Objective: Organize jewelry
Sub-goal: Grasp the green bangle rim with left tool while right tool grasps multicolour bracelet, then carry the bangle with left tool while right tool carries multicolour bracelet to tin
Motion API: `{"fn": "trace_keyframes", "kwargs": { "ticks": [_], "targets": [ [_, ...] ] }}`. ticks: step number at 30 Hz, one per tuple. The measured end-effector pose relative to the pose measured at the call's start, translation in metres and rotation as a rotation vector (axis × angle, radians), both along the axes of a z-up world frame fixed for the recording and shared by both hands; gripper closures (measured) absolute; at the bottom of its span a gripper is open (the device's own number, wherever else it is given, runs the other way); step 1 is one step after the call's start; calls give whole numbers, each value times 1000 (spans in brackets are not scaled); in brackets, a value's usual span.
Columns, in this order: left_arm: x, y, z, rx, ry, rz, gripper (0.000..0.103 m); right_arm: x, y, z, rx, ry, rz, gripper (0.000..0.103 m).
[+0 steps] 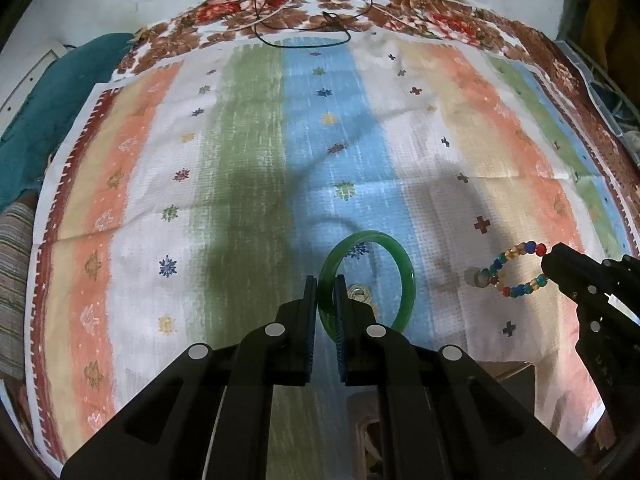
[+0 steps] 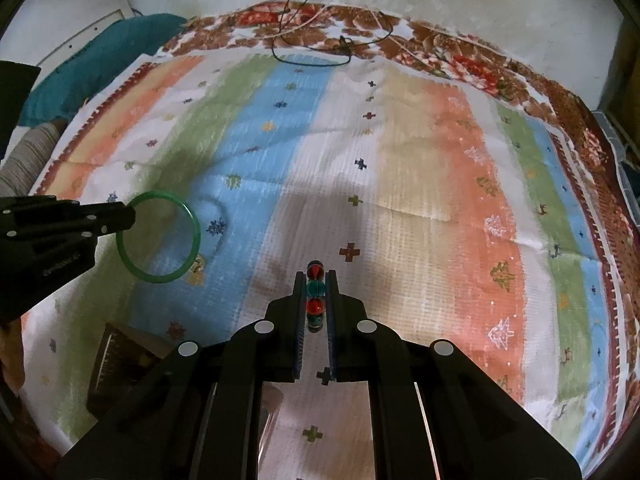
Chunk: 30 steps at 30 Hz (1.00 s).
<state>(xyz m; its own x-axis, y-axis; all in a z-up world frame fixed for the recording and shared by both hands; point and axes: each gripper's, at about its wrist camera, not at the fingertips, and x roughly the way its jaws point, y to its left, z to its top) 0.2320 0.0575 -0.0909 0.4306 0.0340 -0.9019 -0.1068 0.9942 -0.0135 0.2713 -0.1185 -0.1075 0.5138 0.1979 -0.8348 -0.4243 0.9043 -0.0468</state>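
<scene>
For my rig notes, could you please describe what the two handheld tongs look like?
Both the left tongs and the right tongs are matte black plastic, with angular linkage arms, round silver pivot pins and flat fingers faced with blue ribbed pads. No sleeves or hands show.

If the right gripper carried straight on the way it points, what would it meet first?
Probably only the striped cloth: the right gripper, shut on the bead bracelet, has nothing else ahead. Depth is unclear.

Glossy green bangle (image 1: 406, 276) held upright on edge, lifted; multicoloured bead bracelet (image 1: 516, 270) pinched, dangling in a loop
</scene>
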Motion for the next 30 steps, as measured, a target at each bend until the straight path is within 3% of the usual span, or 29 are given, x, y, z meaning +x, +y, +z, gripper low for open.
{"fn": "trace_keyframes", "kwargs": {
  "ticks": [8,30],
  "targets": [
    [-15,-6,18,-23,-37,1,95,-15,-9,23,75,-29,-17,93],
    [-66,-26,64,-35,-148,-39,94,-62,-17,58,138,-126,-5,93]
  ]
}}
